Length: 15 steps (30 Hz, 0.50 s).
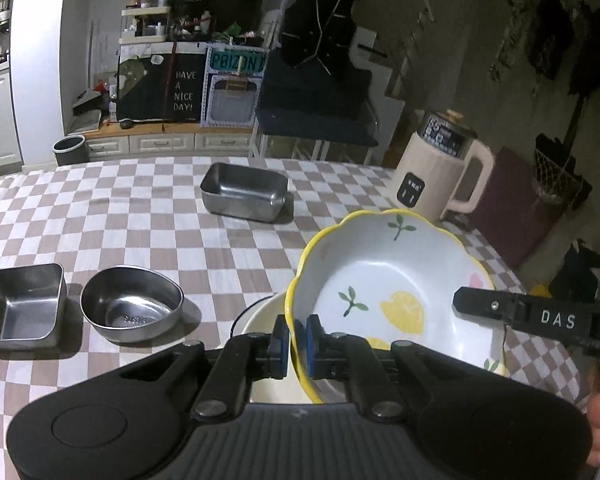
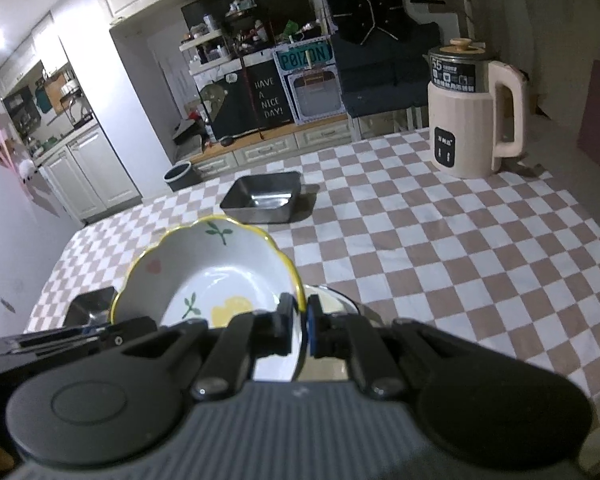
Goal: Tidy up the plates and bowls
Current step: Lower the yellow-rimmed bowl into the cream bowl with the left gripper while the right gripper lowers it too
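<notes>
A white bowl with a scalloped yellow rim and lemon print (image 1: 392, 280) is held tilted above a plain white bowl (image 1: 260, 316) on the checkered table. My left gripper (image 1: 299, 342) is shut on its left rim. My right gripper (image 2: 300, 328) is shut on its right rim; the bowl also shows in the right wrist view (image 2: 212, 276). The right gripper's black body (image 1: 540, 316) reaches in from the right in the left wrist view. The white bowl below shows partly in the right wrist view (image 2: 336, 304).
A round steel bowl (image 1: 132, 308) and a square steel dish (image 1: 20, 304) sit at the left. A rectangular steel tray (image 1: 244, 192) stands further back, also in the right wrist view (image 2: 266, 196). A cream electric kettle (image 2: 472, 112) stands at the far right edge.
</notes>
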Motion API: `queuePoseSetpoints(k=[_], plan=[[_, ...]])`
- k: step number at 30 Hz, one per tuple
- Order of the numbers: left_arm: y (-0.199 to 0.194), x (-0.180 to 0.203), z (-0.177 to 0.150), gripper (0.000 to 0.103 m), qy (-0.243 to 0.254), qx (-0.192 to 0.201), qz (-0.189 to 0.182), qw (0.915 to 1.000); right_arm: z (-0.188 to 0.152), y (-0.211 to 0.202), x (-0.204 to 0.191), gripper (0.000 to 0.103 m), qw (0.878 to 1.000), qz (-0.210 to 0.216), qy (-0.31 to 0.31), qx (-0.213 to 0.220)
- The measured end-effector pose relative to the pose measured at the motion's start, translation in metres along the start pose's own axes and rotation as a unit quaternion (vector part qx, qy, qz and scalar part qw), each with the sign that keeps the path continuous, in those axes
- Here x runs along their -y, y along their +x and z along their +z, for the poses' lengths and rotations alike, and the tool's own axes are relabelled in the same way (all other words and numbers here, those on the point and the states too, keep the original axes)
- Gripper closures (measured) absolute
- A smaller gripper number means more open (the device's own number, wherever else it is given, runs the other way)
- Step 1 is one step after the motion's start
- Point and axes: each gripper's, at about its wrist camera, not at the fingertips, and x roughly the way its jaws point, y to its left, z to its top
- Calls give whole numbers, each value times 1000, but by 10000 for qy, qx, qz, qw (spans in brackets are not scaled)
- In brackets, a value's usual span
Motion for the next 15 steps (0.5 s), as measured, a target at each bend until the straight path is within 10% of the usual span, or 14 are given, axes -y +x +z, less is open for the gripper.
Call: queuePoseSetpoints(k=[15], plan=[[42,-5,-4,89,171,-567,27,9982,-2,21,-3,95,9981,-472,-173,-353]])
